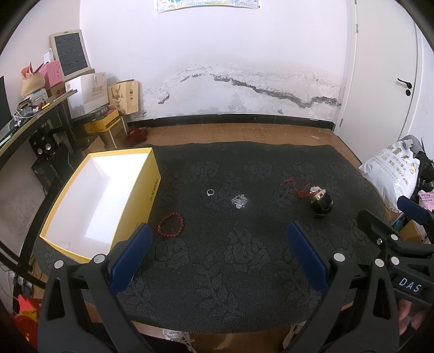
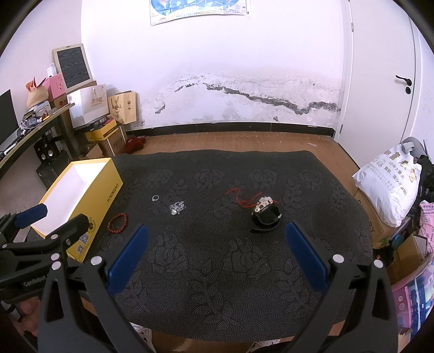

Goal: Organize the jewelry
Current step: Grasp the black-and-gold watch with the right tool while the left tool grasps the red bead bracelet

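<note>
Poster (image 2: 199,10) cut off at top edge. Silver clump (image 1: 239,201) too tiny, chain or earrings, can't tell. Stuff under red cord (image 2: 244,199) unclear. Box (image 1: 78,239) floor partly hidden behind near wall.

A white wall with a long dark crack of peeled paint (image 2: 271,99) runs behind a brown wooden floor (image 2: 230,139). At left, a cluttered black desk (image 1: 32,119) stands beside white and tan paper shopping bags (image 1: 89,93) on cardboard boxes. A white door with a black lever handle (image 2: 403,79) is at right, near a white printed plastic bag (image 2: 388,184).
</note>
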{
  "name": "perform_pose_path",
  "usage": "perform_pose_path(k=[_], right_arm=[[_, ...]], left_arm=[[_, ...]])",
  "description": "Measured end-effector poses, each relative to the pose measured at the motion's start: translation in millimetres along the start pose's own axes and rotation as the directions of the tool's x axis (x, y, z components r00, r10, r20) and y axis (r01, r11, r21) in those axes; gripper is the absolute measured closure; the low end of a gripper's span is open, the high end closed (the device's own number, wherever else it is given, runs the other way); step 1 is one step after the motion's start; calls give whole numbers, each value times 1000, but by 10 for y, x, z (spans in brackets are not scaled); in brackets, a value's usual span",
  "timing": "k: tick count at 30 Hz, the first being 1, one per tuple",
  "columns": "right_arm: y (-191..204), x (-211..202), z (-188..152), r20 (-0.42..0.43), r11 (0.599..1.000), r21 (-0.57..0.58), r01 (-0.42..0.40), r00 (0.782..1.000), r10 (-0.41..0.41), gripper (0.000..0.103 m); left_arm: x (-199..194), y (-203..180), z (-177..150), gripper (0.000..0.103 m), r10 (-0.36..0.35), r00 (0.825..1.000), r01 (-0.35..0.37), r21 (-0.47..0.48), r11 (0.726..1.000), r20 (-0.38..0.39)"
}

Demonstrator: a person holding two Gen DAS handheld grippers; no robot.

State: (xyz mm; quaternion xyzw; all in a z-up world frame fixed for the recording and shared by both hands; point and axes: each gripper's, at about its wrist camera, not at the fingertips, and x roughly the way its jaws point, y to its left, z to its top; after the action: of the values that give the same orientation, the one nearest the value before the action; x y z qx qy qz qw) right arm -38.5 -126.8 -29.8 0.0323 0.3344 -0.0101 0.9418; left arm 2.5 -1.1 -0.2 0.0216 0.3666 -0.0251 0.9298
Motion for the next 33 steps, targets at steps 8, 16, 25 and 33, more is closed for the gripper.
perform_pose_path(k=[8, 16, 25, 33], right_arm=[[-73, 104, -16, -11, 1000, 8, 0, 1000, 0, 6], [-183, 420, -88, 8, 999, -21, 24, 1000, -24, 5], [-261, 1116, -196, -28, 999, -48, 17, 999, -18, 5], [-326, 1813, -344, -91, 996, -83, -6, 996, -2, 6]], left_arm=[[152, 120, -35, 6, -21, 1000, 21, 3, 1000, -12], [652, 291, -225, 6, -33, 997, 33, -4, 999, -70], [1272, 572, -380, 6, -30, 997, 25, -74, 997, -67], [1960, 684, -435, 6, 9, 992, -18, -74, 997, -129]])
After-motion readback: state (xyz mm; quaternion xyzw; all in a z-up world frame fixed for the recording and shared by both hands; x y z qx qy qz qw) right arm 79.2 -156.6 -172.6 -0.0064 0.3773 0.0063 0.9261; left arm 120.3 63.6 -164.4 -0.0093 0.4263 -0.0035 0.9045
